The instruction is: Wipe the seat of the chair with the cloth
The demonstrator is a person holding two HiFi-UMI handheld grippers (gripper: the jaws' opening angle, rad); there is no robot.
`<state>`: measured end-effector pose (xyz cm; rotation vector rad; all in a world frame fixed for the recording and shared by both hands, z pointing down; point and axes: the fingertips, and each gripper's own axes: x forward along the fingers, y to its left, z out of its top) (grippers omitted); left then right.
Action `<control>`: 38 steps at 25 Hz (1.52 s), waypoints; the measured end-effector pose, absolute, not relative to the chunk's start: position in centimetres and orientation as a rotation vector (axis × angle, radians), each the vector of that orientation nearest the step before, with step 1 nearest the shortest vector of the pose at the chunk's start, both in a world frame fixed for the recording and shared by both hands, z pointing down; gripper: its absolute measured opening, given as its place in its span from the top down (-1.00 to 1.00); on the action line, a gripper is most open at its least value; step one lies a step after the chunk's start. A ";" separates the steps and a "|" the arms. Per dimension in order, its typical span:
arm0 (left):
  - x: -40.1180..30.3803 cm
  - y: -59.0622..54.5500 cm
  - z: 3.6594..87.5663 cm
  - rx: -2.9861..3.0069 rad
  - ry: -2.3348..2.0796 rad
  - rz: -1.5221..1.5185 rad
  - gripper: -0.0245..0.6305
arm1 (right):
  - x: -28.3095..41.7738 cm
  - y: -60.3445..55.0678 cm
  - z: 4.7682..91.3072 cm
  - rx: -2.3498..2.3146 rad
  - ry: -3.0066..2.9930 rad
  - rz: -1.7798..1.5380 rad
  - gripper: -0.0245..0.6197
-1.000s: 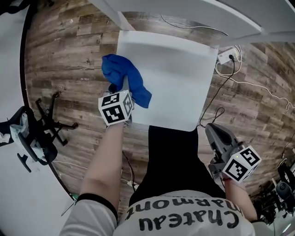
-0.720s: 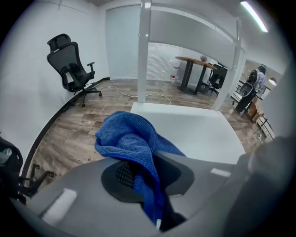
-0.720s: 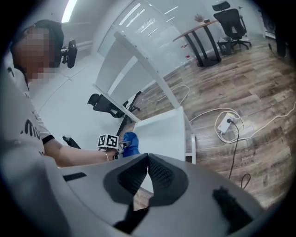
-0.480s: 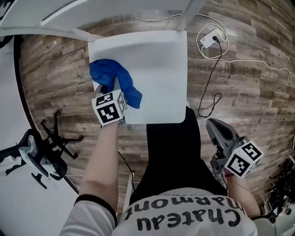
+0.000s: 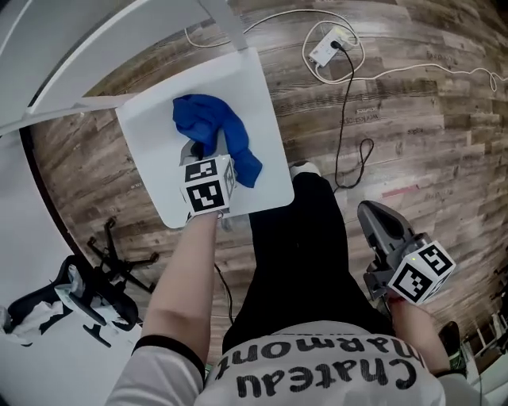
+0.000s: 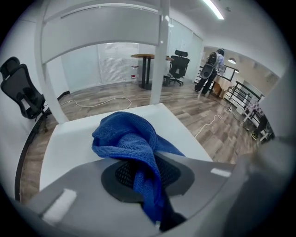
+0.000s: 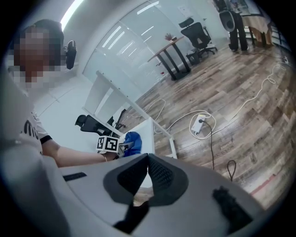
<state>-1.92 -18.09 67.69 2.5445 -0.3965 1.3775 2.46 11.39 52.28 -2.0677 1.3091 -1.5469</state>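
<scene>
Head view: left gripper point(image 5: 203, 152) over white chair seat point(image 5: 151, 135), jaws clamped on blue cloth point(image 5: 218, 127) bunched on seat. Right gripper point(image 5: 373, 218) well apart, over floor, jaws closed, empty.

Seat point(image 5: 147, 139) bare beside cloth point(image 5: 208, 127) (white post point(image 5: 228, 24) stands behind).

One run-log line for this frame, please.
left gripper: shut on blue cloth | cloth: bunched on white chair seat | right gripper: shut, empty, away from chair | stage: wiping
</scene>
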 end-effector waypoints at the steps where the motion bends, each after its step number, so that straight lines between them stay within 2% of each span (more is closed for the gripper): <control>1: -1.2 -17.2 67.7 2.557 -0.367 1.380 0.71 | 2.6 12.1 52.3 -2.074 1.289 -1.539 0.88; 13: 4.6 -9.1 67.5 2.686 -0.040 1.448 0.71 | 3.4 17.7 52.9 -2.093 1.108 -1.476 0.88; 19: 5.9 -1.5 66.5 2.874 0.395 1.435 0.71 | 3.7 18.8 52.7 -2.098 1.081 -1.497 0.88; 23: 4.9 -0.5 65.3 2.781 0.317 1.350 0.71 | 3.9 17.3 52.5 -2.084 1.124 -1.515 0.88; 30: -2.1 -8.6 64.6 2.908 0.238 1.453 0.70 | 2.7 10.2 51.9 -2.004 1.330 -1.565 0.88; 34: -9.9 -15.8 65.6 2.859 -0.064 1.601 0.70 | 1.5 6.2 52.1 -1.949 1.480 -1.615 0.88; 38: -17.9 -23.3 65.7 2.709 -0.469 1.623 0.70 | -0.2 2.0 52.3 -1.890 1.616 -1.666 0.88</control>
